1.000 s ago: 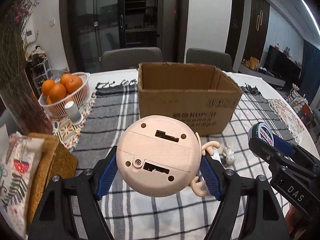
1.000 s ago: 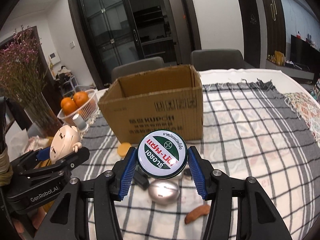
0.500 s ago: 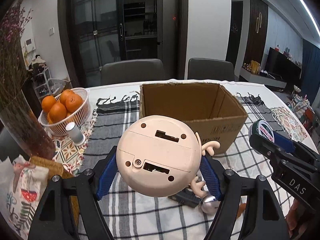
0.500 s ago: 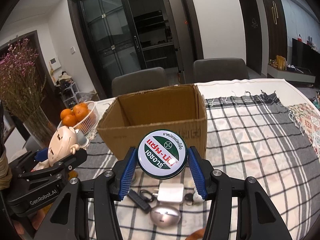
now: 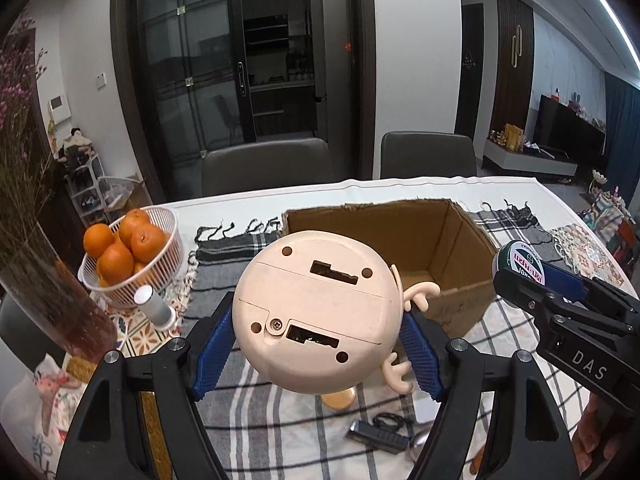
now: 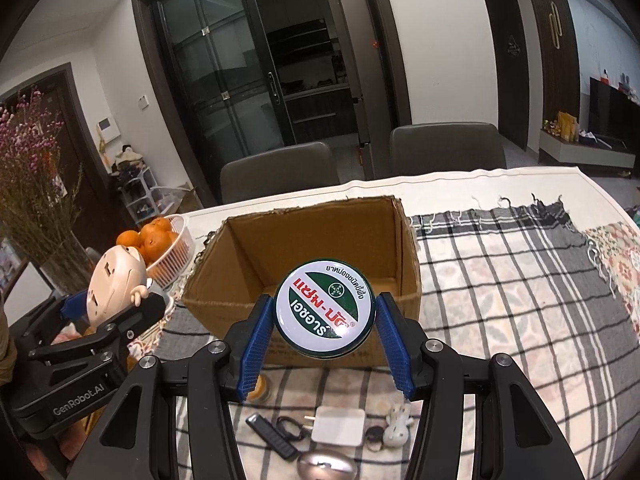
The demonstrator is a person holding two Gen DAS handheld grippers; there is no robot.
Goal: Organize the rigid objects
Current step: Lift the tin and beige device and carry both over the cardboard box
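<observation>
My left gripper (image 5: 316,354) is shut on a round beige toy (image 5: 316,316), its underside facing the camera, held above the table in front of the open cardboard box (image 5: 448,240). My right gripper (image 6: 325,340) is shut on a round green-and-white balm tin (image 6: 325,314), held just before the box's (image 6: 320,232) near wall. The box looks empty inside. Each gripper shows in the other's view: the left one with the toy (image 6: 114,280), the right one with the tin (image 5: 520,264).
On the checked cloth (image 6: 500,292) below lie a white charger (image 6: 339,426), a black stick (image 6: 270,436), a silver mouse (image 6: 326,468), a small white figure (image 6: 397,428) and an orange disc (image 5: 338,398). A basket of oranges (image 5: 128,256), a white cylinder (image 5: 154,308) and a vase (image 5: 52,288) stand left.
Both grippers have risen with their objects and moved toward the box; I now look down into its open top. More small items on the cloth have come into view.
</observation>
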